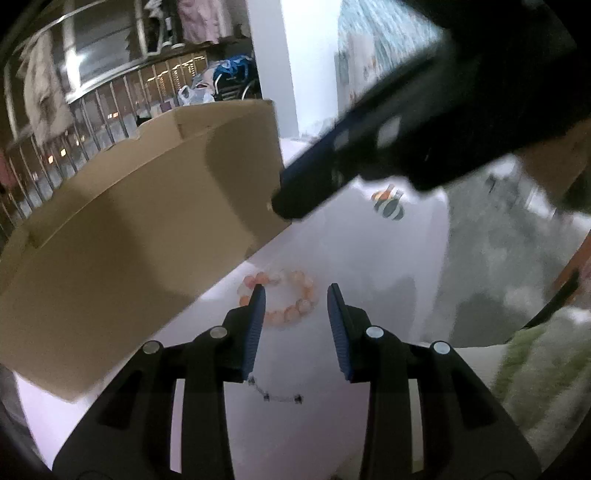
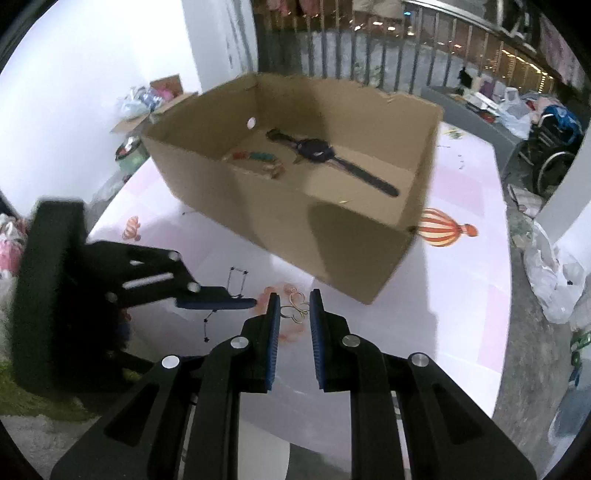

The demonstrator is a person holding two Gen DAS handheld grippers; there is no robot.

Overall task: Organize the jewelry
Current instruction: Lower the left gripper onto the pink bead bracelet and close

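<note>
My right hand-held gripper [image 2: 293,295] is narrow, holding a thin wire butterfly charm [image 2: 295,309] between its tips. Light, bendy: pinch a wing loop. Left hand-held gripper [image 1: 296,290] half open, empty; bead bracelet [image 1: 280,299] just ahead.

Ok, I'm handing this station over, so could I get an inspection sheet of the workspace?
Surface: table, pale printed cloth.
Job's things: cardboard box holds watch and coloured bracelet; pink bead bracelet and thin chain lie on cloth.
Clutter: small scraps at far edge.
Tools: left tool open, empty; right tool appears shut on gold butterfly piece.
Cables: nothing seen.
Surroundings: railing, wheelchair, plastic bags on floor.
</note>
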